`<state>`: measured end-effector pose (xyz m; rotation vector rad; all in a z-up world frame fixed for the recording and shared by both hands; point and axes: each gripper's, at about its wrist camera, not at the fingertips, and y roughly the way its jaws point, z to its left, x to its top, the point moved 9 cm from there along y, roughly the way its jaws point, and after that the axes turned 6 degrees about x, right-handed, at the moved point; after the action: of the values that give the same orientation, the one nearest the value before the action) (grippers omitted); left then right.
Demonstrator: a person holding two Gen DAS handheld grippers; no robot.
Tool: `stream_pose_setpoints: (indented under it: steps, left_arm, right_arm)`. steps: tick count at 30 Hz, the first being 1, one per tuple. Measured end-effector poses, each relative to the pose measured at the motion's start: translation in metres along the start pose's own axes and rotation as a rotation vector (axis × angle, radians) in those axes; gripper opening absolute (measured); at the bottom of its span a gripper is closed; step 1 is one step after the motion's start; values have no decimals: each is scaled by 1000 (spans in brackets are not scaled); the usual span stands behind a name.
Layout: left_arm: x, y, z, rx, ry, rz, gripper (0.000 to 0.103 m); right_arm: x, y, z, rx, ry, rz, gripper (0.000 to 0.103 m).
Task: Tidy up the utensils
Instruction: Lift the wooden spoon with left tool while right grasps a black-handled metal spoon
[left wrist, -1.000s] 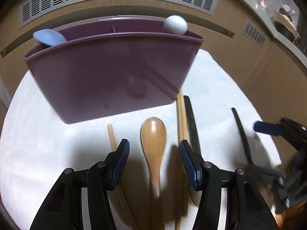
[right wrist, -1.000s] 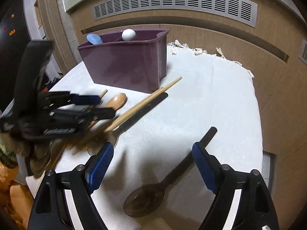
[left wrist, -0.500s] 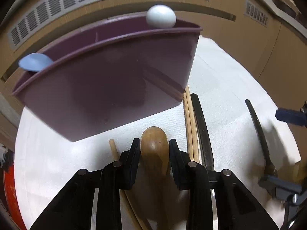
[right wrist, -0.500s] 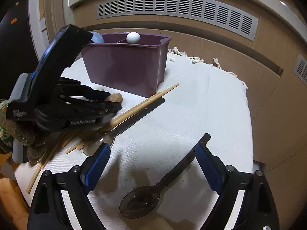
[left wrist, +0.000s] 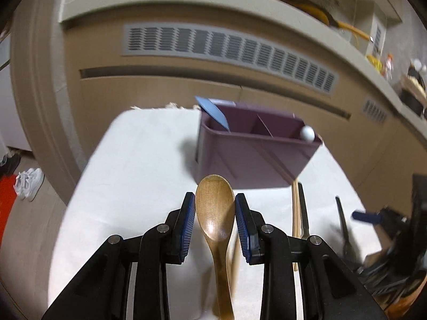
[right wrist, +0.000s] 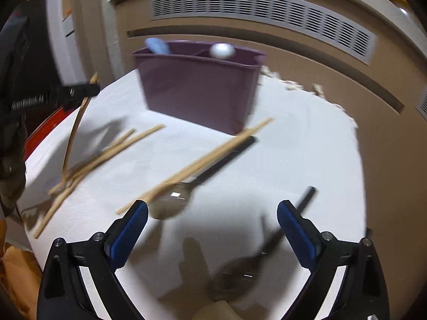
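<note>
- The left gripper (left wrist: 215,214) is closed on the wooden spoon (left wrist: 215,208), blue pads against both edges of the bowl at lower centre of the left view; the handle runs down out of frame.
- In the right view the spoon (right wrist: 77,122) hangs at the left edge, its handle slanting down toward the cloth (right wrist: 293,160); whether the tip is clear of it is hard to tell.
- The right gripper (right wrist: 212,222) is wide open and holds nothing, low over a dark spoon (right wrist: 240,272); a second dark spoon (right wrist: 170,202) lies under chopsticks (right wrist: 202,162) at centre.
- To do this well, I would lift until the handle clears the loose chopsticks (right wrist: 106,152), tip it upright over a compartment, and release low, since a grip on a curved bowl can slip.
- The purple bin (left wrist: 253,157), right of centre, has dividers; a blue utensil (left wrist: 213,112) leans in its left section, a white-tipped one (left wrist: 307,132) at its right end.
</note>
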<state>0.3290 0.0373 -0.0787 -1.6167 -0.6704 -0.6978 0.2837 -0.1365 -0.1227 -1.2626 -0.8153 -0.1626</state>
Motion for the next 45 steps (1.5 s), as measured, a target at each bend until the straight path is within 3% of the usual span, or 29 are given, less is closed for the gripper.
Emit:
stream_pose_setpoints:
  steps: [6, 10, 13, 15, 17, 21, 23, 24, 25, 26, 32, 37, 40, 43, 45]
  left_arm:
    - [0, -14, 20, -15, -36, -24, 31]
    - [-5, -20, 16, -25, -33, -36, 31]
    - [-5, -23, 10, -49, -32, -42, 31]
    - [-3, -22, 4, -58, -23, -46, 31]
    - [-3, -20, 0, -63, -20, -42, 31]
    - [-5, -19, -7, -60, -4, -27, 31]
    - [-7, -20, -8, -58, 3, -22, 31]
    - [-7, -19, -8, -58, 5, -20, 31]
    - [-7, -19, -9, -56, 7, -18, 31]
    - [-7, -19, -10, -54, 7, -16, 31]
    - [-10, -25, -18, -62, 18, -9, 31]
    - [-14, -39, -28, -74, 39, -16, 31]
    - [-16, -47, -32, -78, 43, -20, 31]
    - [-19, -52, -33, -81, 34, -12, 31]
    - [-21, -56, -32, -82, 25, -8, 31]
  right_arm:
    - [7, 7, 22, 12, -54, 8, 96]
    - [1, -9, -26, -114, 25, -28, 96]
    - [-11, -17, -78, -195, 161, -32, 96]
    - [-19, -18, -104, -214, 250, -32, 89]
    - [-22, -9, -113, -203, 276, -10, 72]
    - [-22, 17, -119, -201, 288, 32, 63]
    - [-26, 28, -122, -174, 330, 58, 42]
    - [-25, 30, -121, -182, 328, 53, 41]
    - [-24, 32, -118, -192, 304, 49, 32]
    - [-23, 33, -113, -184, 276, 53, 19]
    - [-22, 16, -77, -70, 220, 45, 7]
    - [-9, -24, -46, 6, 166, -40, 7]
    - [-3, -39, -34, -14, 100, -79, 7]
    - [-11, -28, -39, -34, 75, -36, 8]
    - [-23, -12, -50, -44, 93, 16, 14]
